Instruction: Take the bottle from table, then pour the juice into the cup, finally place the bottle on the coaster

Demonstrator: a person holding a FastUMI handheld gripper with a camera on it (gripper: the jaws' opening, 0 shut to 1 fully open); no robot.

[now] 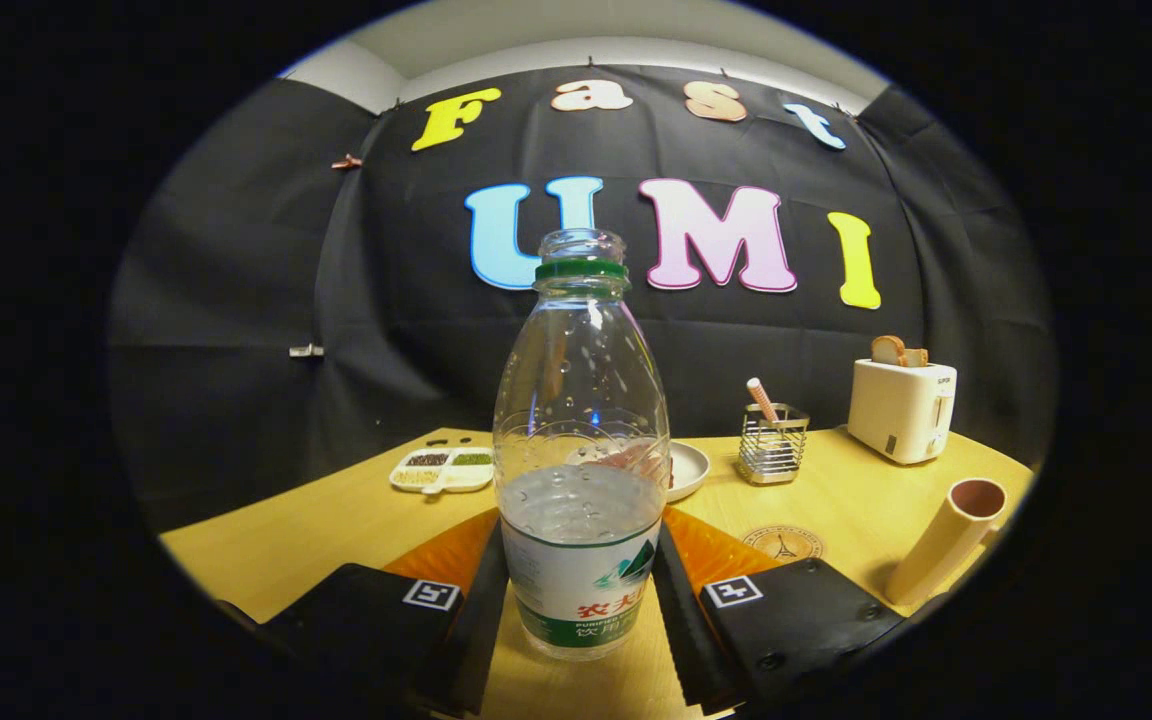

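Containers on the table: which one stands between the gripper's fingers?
The clear bottle, uncapped and partly filled, stands between the fingers, which close on its sides. The tan cup, wire holder and white dish lie beyond.

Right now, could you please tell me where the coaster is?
The coaster lies flat on the table, just beyond the right finger, between the bottle and the tan cup.

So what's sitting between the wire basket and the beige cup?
In the gripper view, bare wooden table lies between the wire basket and the cup. The tongs grip the bottle.
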